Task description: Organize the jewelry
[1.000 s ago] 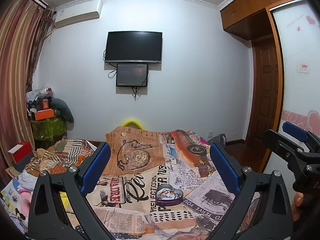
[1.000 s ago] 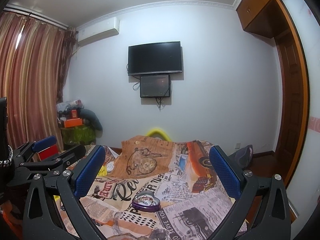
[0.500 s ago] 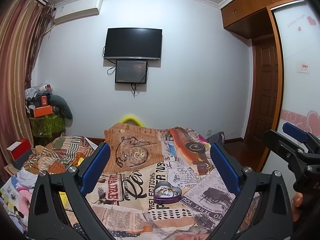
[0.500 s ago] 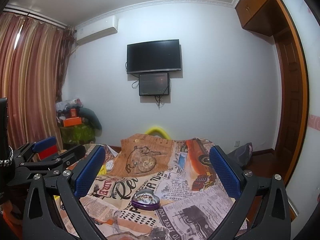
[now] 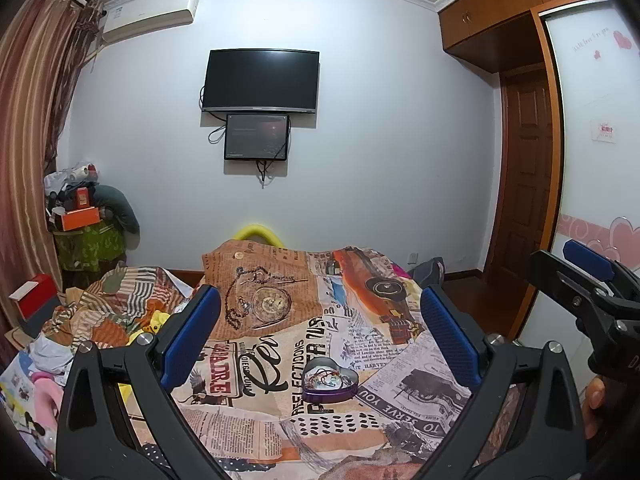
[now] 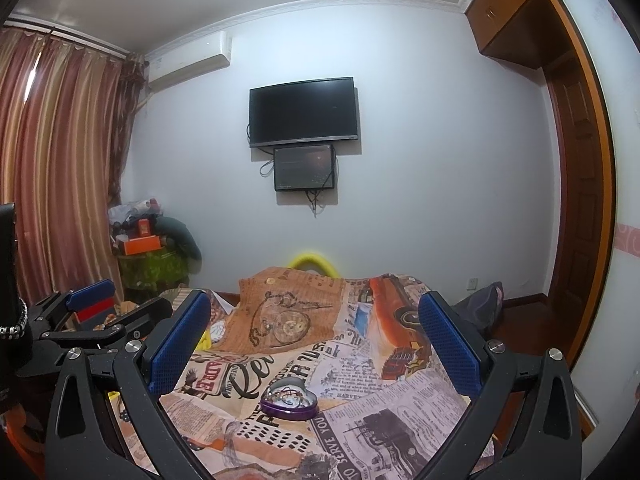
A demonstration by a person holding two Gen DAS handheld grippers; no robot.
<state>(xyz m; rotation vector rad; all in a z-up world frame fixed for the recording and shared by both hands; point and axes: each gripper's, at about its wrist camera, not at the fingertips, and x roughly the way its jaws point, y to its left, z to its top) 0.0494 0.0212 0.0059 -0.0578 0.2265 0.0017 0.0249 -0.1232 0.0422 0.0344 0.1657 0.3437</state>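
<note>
1. Your left gripper [image 5: 320, 332] fills the bottom of the left wrist view; its blue pads [image 5: 192, 336] stand spread wide with nothing between them and touching nothing.
2. Your right gripper [image 6: 316, 336] sits the same way at the bottom of the right wrist view; jaws wide apart, empty, clear of the bedspread.
3. The heart-shaped purple tin [image 5: 330, 380] lies on the bed [image 5: 400, 380] at lower centre of the left view, between the two pads as seen but beyond them; it is open-topped and a tangle of jewelry [image 5: 325, 376] rests inside, too small to sort out piece by piece.
4. In the right view the same tin [image 6: 289, 399] lies at lower centre, slightly left of the midline, on the newspaper-print bedspread [image 6: 400, 420].
5. Each gripper shows in the other's camera: the right one at the right edge of the left view [image 5: 592, 280]; the left one at the left edge of the right view [image 6: 108, 312]; both are spread there too.
6. A fingertip [image 5: 596, 394] shows at the lower right of the left view.
</note>
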